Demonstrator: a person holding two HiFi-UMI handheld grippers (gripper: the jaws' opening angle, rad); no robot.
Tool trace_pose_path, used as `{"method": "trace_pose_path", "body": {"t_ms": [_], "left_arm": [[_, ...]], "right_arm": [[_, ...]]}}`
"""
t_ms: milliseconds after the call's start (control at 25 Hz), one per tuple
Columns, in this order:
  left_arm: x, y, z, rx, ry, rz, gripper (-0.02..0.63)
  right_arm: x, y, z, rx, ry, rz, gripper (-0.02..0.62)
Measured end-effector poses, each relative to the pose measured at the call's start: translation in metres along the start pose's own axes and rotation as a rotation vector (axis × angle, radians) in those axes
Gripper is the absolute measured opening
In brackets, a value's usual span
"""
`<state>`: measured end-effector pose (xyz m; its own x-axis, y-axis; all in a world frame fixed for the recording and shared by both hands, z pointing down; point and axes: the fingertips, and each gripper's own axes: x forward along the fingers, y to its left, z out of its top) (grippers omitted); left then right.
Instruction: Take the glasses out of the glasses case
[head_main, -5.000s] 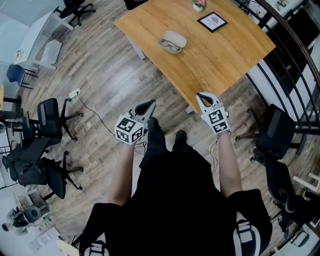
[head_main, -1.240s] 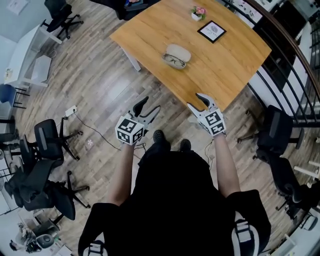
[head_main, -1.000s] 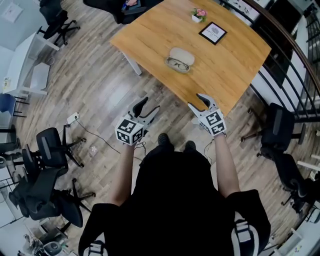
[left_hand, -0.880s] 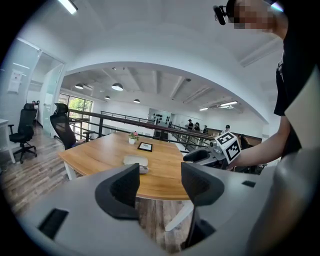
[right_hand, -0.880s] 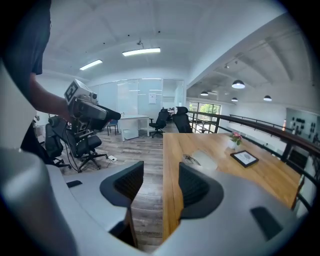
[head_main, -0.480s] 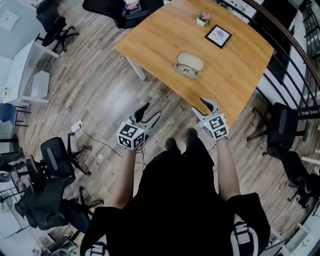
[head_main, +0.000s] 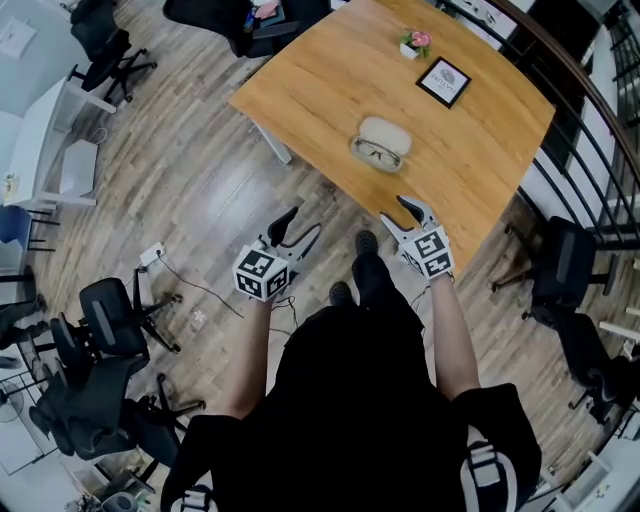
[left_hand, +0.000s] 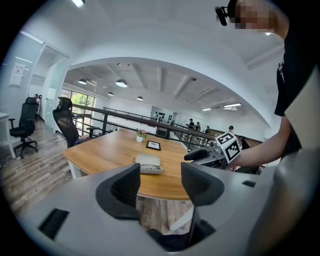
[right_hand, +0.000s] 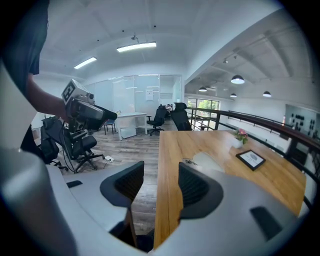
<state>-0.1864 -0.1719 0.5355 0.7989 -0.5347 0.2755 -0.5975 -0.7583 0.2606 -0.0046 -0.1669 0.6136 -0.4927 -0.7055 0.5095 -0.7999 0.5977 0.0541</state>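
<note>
Black office chairs (head_main: 108, 312) stand on the wood floor at the far left; the left gripper (head_main: 301, 223) hangs over the floor, short of the wooden table (head_main: 310, 75), its jaws wide apart with nothing between them; near the table's middle sits the pale glasses case (head_main: 386, 136), well apart from both grippers; the glasses (head_main: 374, 153) show at its near side, in it or just beside it, I cannot tell; the right gripper (head_main: 396, 210) hovers at the table's near edge, jaws likewise spread and empty; farther right rest a flower pot (head_main: 414, 44) and a dark picture frame (head_main: 444, 82).
</note>
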Motion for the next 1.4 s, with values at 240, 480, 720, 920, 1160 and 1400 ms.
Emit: {"method": "trace_pose_path", "body": {"t_ms": [240,480,720,920,1160,1400], "left_arm": [[0.027,0.022,0.016,-0.008,-0.001,0.014,0.265],[0.053,0.036,0.027,-0.018,0.003,0.032,0.265],[0.074,0.041,0.032,-0.031,0.017,0.048,0.265],[0.092,0.045,0.028,-0.039,0.044,0.061,0.265],[0.116,0.057,0.032,-0.05,0.069,0.084,0.265],[0.128,0.071,0.032,-0.069,0.096,0.126,0.265]], "right_arm": [[0.025,-0.031,0.016,-0.009,0.002,0.02,0.229],[0.041,-0.061,0.026,-0.022,-0.005,0.026,0.216],[0.052,-0.084,0.022,-0.026,0.018,0.046,0.206],[0.064,-0.101,0.019,-0.026,0.024,0.06,0.201],[0.084,-0.118,0.012,-0.021,0.037,0.105,0.197],[0.108,-0.125,-0.006,-0.019,0.094,0.173,0.172]]}}
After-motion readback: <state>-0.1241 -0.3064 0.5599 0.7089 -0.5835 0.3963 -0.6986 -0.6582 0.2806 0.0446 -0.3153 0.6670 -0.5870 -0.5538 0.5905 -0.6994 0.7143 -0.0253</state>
